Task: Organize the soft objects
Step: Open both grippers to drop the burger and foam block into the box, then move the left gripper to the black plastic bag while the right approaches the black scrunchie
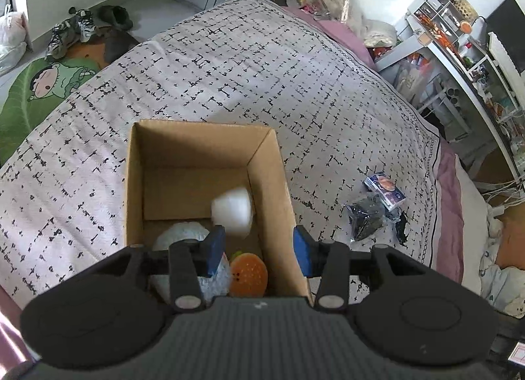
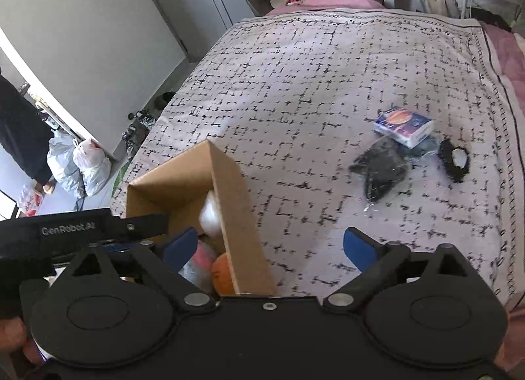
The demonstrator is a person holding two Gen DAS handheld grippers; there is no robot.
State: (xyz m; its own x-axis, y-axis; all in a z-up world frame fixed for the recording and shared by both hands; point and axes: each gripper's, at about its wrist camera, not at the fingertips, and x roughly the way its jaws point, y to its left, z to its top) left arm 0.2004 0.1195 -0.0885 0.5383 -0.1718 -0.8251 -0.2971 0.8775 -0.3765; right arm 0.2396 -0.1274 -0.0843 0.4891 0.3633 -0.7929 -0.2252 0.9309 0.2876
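Both claws spread and empty over the cardboard box (image 1: 203, 163).

Just ahead of the left gripper (image 1: 259, 248), a white soft piece (image 1: 233, 211) sits blurred inside the box beside an orange plush (image 1: 247, 275). Ahead-right of the right gripper (image 2: 270, 248), well apart, lie a tissue pack (image 2: 403, 127) and bagged dark cloth (image 2: 380, 170): likely light and squashy, best pinched mid-body.

- "GenRobot.AI" reads in pale letters on the black strap (image 2: 70, 227) at the left edge of the right wrist view, just above the right-hand tool's body.
- Small blue and white pack (image 2: 404, 127) on the bedspread carries an orange round picture; its print is too blurred to read in either view (image 1: 385, 190).
- Green floor mat (image 1: 39, 84) shows a cartoon child figure, no lettering legible.
- Shelf items at right: labels too small to read.
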